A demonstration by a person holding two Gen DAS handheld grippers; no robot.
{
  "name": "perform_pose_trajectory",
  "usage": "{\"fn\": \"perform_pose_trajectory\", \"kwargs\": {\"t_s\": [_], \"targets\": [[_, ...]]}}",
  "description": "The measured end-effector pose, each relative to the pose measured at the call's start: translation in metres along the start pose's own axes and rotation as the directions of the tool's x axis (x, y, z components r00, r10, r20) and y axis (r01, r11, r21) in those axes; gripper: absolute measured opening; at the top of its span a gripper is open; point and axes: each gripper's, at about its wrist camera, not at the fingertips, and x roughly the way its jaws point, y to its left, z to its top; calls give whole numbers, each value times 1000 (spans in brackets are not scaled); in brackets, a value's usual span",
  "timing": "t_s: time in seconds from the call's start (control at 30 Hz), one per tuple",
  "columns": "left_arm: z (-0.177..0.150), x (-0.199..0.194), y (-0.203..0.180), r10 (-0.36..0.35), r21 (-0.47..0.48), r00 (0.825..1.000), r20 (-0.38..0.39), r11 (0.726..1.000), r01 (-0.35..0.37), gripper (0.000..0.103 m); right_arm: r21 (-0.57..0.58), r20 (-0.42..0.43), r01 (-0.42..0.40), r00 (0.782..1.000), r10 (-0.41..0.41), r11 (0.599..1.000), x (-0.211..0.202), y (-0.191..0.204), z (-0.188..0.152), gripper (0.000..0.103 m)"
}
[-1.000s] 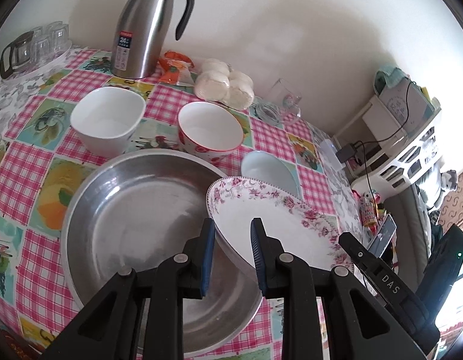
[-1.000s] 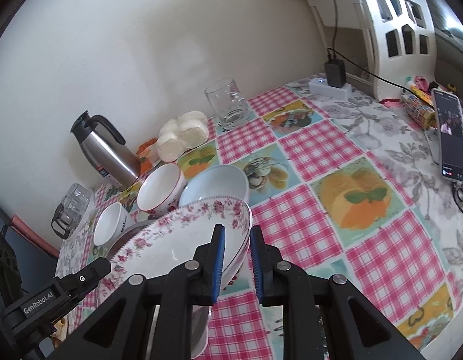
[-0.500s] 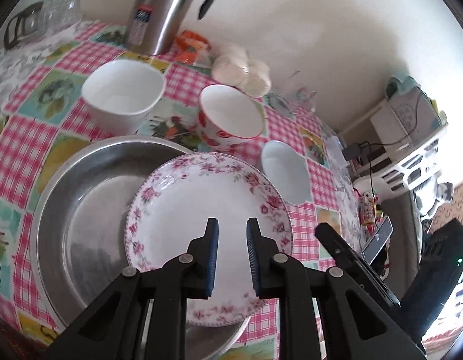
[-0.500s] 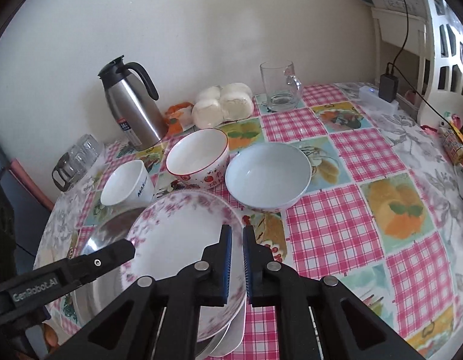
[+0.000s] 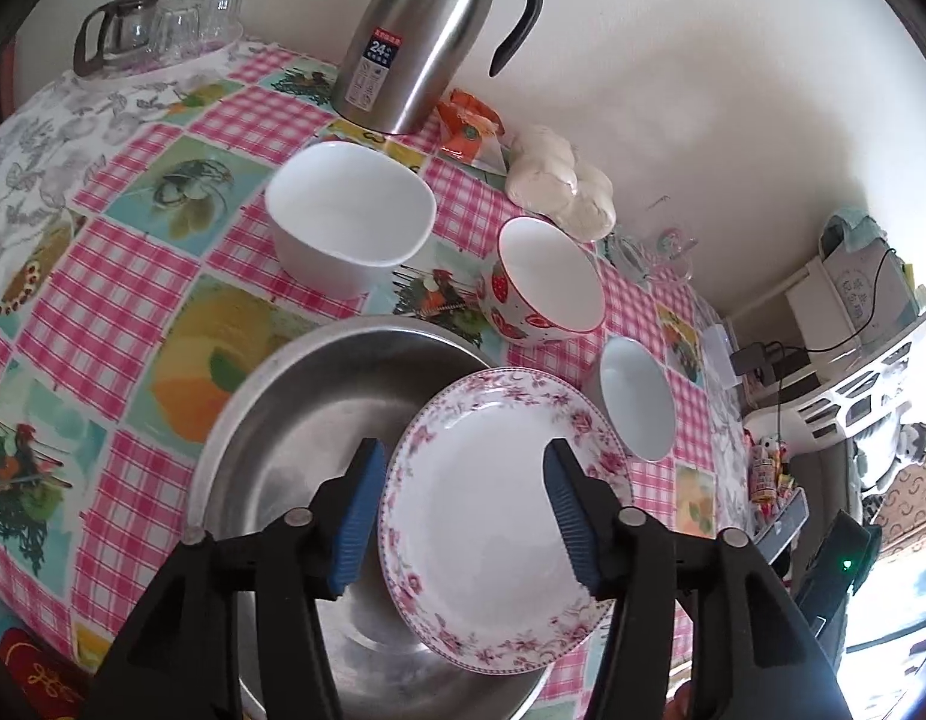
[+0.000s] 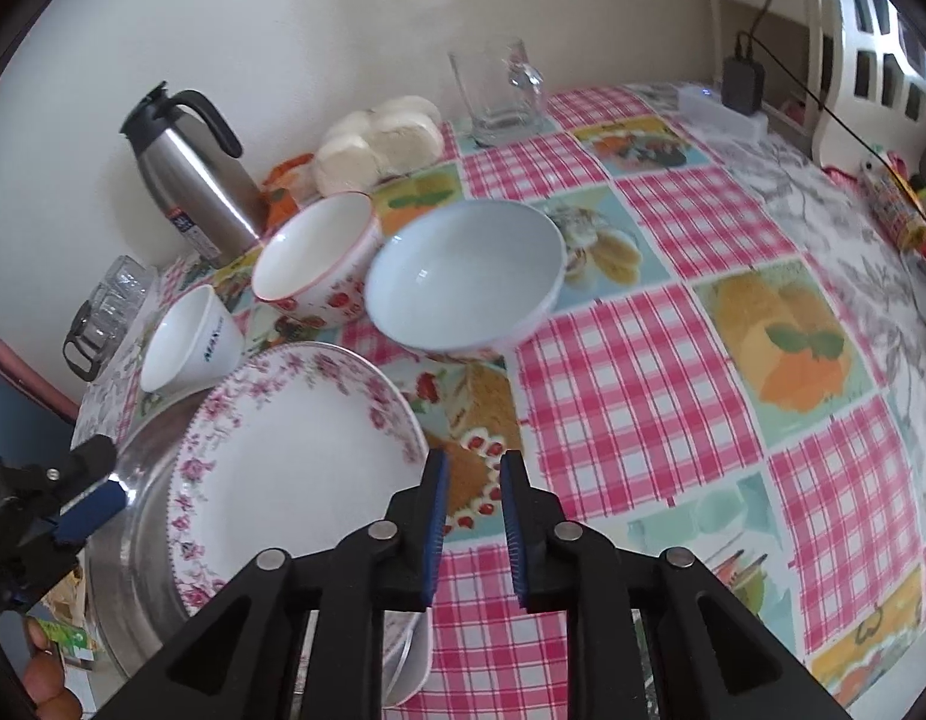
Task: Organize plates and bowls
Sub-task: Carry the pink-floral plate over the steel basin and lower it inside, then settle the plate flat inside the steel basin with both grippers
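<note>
The floral plate (image 5: 493, 516) (image 6: 295, 462) lies flat on the right side of the big steel pan (image 5: 283, 420) (image 6: 133, 546). My left gripper (image 5: 463, 510) (image 6: 85, 504) hovers over the plate's near edge, its jaws opening wide and its pads off the plate. My right gripper (image 6: 472, 474) sits just right of the plate's rim; its jaws are opening a little with only tablecloth between them. Behind the pan stand a white square bowl (image 5: 349, 216) (image 6: 187, 336), a strawberry bowl (image 5: 547, 282) (image 6: 313, 258) and a pale blue bowl (image 5: 637, 396) (image 6: 463, 276).
A steel thermos (image 5: 427, 30) (image 6: 193, 174), buns (image 5: 559, 186) (image 6: 379, 138), a glass mug (image 6: 499, 90) and a glass teapot with cups (image 5: 157, 24) line the wall. A white dish edge (image 6: 412, 654) shows under my right gripper. A charger and cable (image 6: 742, 78) sit far right.
The plate, held tilted between both grippers a second ago, has come down flat onto the pan. Both grippers let go; the left jaws spread wide, the right parted slightly.
</note>
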Motion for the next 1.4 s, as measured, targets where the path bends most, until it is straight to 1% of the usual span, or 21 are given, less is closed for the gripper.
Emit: {"fn": "perform_pose_trajectory", "kwargs": {"t_s": [0.07, 0.13, 0.17, 0.2, 0.23, 0.33, 0.5, 0.57, 0.63, 0.7, 0.83, 0.93, 1.0, 1.03, 1.07, 1.1, 1.17, 1.2, 1.23, 1.37, 1.4], "targets": [[0, 1, 0, 21, 9, 1000, 1, 1000, -21, 65, 3, -3, -2, 1000, 2, 1000, 0, 0, -1, 24], [-1, 2, 0, 50, 14, 999, 4, 999, -50, 72, -8, 3, 4, 1000, -4, 1000, -1, 2, -2, 37], [-1, 1, 0, 74, 19, 997, 13, 997, -74, 72, -16, 6, 5, 1000, -5, 1000, -2, 4, -2, 41], [-1, -1, 0, 95, 23, 995, 24, 995, -95, 72, -26, 9, 5, 1000, -4, 1000, -2, 6, -3, 49], [0, -2, 1, 112, 24, 993, 35, 993, -113, 72, -35, 9, 4, 1000, -4, 999, -2, 8, -3, 54], [2, -9, 8, 168, 3, 983, 73, 986, -169, 72, -66, 1, 7, 1000, -7, 998, 1, 13, -4, 55], [5, -13, 20, 204, -36, 975, 91, 979, -202, 73, -103, -14, 10, 1000, -12, 995, 6, 20, -7, 62], [6, -15, 23, 203, -47, 974, 98, 979, -199, 73, -106, -15, 9, 1000, -11, 994, 8, 22, -7, 65], [7, -15, 25, 231, -49, 968, 102, 973, -227, 73, -104, -18, 10, 1000, -12, 994, 9, 22, -8, 68], [7, -13, 29, 247, -58, 965, 87, 968, -243, 74, -103, -22, 9, 1000, -12, 995, 11, 23, -8, 70], [5, -1, 44, 288, -95, 958, 11, 954, -286, 74, -104, -18, 18, 1000, -20, 994, 12, 25, -8, 71], [4, 2, 56, 295, -137, 955, -11, 946, -294, 73, -94, -4, 32, 999, -32, 995, 10, 24, -7, 71], [3, 2, 63, 291, -158, 956, -22, 944, -291, 62, -78, 4, 37, 999, -37, 996, 8, 21, -6, 71], [2, 1, 64, 288, -165, 957, -28, 943, -289, 53, -70, 7, 37, 999, -37, 997, 8, 20, -5, 71], [1, 2, 66, 284, -173, 958, -35, 943, -285, 46, -60, 11, 36, 999, -35, 998, 7, 18, -5, 70], [1, 4, 67, 269, -180, 962, -43, 945, -272, 43, -51, 13, 31, 999, -31, 998, 6, 16, -5, 68], [-1, 7, 68, 234, -191, 971, -54, 952, -240, 30, -44, 14, 23, 1000, -23, 999, 6, 16, -4, 57], [-1, 8, 68, 227, -191, 972, -55, 953, -233, 28, -42, 11, 20, 1000, -20, 999, 6, 16, -4, 47], [-1, 9, 68, 221, -192, 974, -56, 955, -228, 23, -40, 4, 21, 1000, -21, 999, 7, 15, -4, 39], [-1, 10, 67, 204, -192, 977, -54, 958, -211, 22, -31, -5, -10, 1000, 9, 999, 8, 14, -4, 22], [-1, 12, 66, 206, -182, 977, -57, 960, -213, 22, -42, -3, -15, 1000, 15, 999, 7, 17, -4, 14]]}}
